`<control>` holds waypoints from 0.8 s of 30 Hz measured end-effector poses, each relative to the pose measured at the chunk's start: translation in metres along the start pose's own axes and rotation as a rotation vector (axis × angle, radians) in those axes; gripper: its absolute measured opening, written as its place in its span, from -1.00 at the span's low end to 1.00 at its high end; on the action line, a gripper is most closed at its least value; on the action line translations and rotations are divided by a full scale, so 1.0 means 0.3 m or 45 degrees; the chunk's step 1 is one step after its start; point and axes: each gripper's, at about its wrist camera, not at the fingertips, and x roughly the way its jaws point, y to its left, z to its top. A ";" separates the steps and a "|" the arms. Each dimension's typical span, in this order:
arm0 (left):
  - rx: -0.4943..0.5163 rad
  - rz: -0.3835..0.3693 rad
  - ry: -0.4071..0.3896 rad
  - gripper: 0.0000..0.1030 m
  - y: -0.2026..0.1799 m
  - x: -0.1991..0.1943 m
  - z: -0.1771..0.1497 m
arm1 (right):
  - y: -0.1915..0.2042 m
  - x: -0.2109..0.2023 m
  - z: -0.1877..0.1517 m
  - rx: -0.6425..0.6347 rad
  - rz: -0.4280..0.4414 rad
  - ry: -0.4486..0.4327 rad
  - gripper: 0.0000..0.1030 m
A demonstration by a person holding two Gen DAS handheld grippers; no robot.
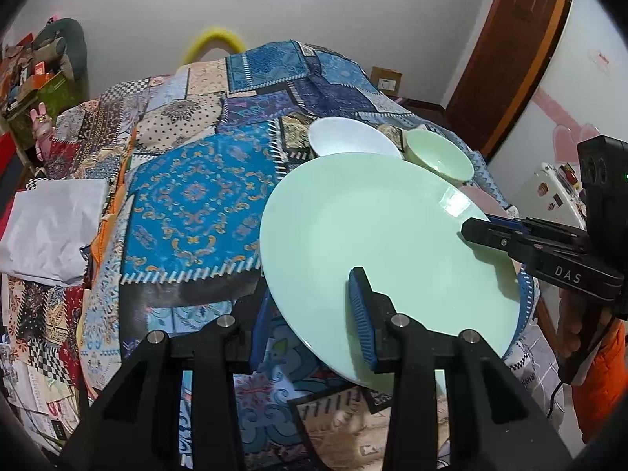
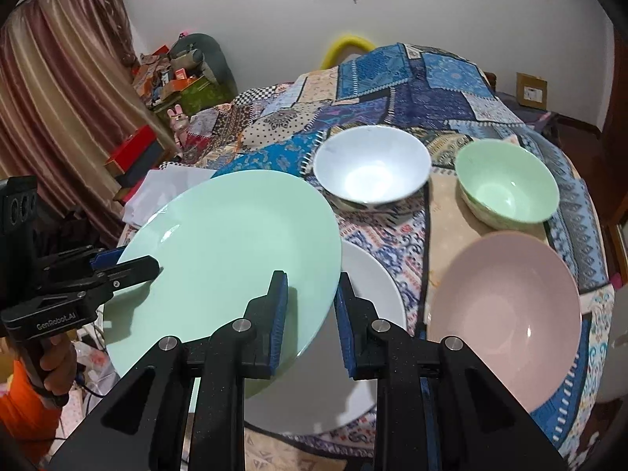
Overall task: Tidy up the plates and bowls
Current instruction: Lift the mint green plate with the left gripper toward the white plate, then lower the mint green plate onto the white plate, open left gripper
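A pale green plate (image 1: 373, 227) (image 2: 235, 235) hangs tilted above the patchwork tablecloth, held at two sides. My left gripper (image 1: 310, 298) (image 2: 129, 265) is shut on its near rim, one pad on top and one beneath. My right gripper (image 2: 311, 276) (image 1: 477, 227) is shut on the opposite rim. Under the green plate's edge lies a white plate (image 2: 373, 286). A pink plate (image 2: 506, 302) (image 1: 479, 196) sits to the right. Behind them stand a white bowl (image 2: 373, 165) (image 1: 349, 137) and a green bowl (image 2: 510, 184) (image 1: 439, 157).
The tablecloth (image 1: 196, 196) covers a round table that drops away at the edges. White crumpled paper (image 1: 51, 223) lies at its left side. Boxes and clutter (image 2: 176, 78) stand by the curtain. A hand in an orange sleeve (image 2: 23, 400) grips the left handle.
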 end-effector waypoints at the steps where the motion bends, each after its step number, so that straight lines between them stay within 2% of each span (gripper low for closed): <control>1: 0.003 -0.004 0.003 -0.27 -0.007 0.003 -0.003 | -0.009 -0.002 -0.007 0.008 -0.003 0.002 -0.57; 24: 0.036 -0.042 0.186 -0.27 -0.094 0.179 -0.078 | -0.133 0.032 -0.133 0.150 -0.008 0.073 -0.57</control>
